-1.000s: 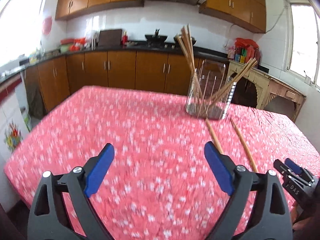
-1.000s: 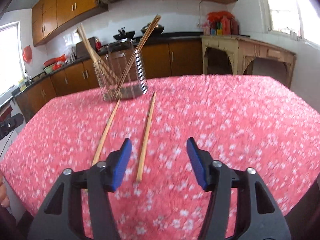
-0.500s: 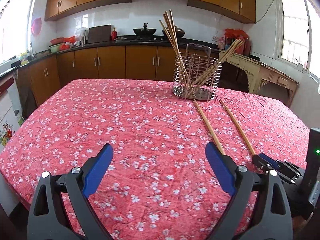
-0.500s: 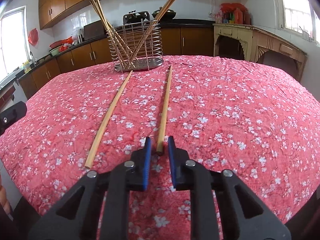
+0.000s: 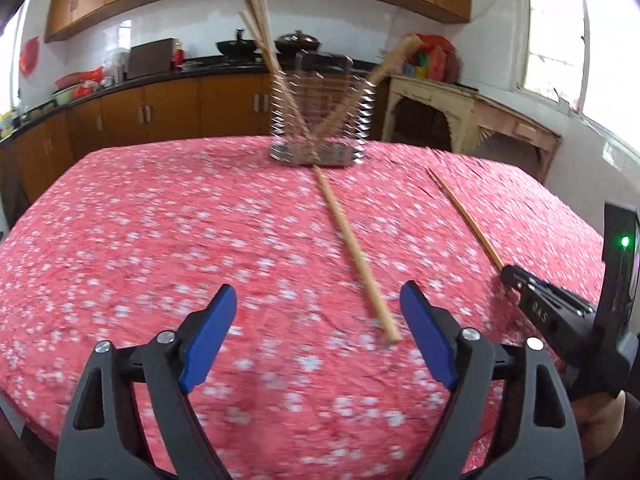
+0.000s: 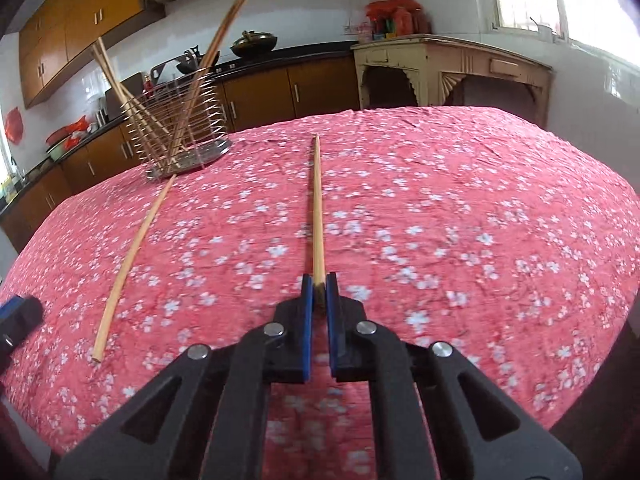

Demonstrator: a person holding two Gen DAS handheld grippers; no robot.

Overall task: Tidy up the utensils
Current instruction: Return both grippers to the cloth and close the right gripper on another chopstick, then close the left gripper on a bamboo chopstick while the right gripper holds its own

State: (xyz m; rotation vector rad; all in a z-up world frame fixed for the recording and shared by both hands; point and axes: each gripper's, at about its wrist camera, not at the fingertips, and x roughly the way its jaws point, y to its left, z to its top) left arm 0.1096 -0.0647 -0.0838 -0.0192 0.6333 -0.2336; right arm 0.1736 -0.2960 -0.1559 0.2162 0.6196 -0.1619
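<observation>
Clamping the near end of one chopstick (image 6: 317, 204), your right fingers (image 6: 308, 312) hold it pointing ahead. Next, lift and tip it into the wire holder (image 6: 180, 136) ahead-left. Your left fingers (image 5: 208, 332) gape, the other chopstick (image 5: 352, 248) lying between them on the desk (image 5: 140, 220).

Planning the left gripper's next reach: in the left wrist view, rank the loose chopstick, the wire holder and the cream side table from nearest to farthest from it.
From the left gripper:
1. Loose chopstick, just ahead, right of centre.
2. Wire holder, at the table's far edge.
3. Cream side table, beyond, far right.
</observation>
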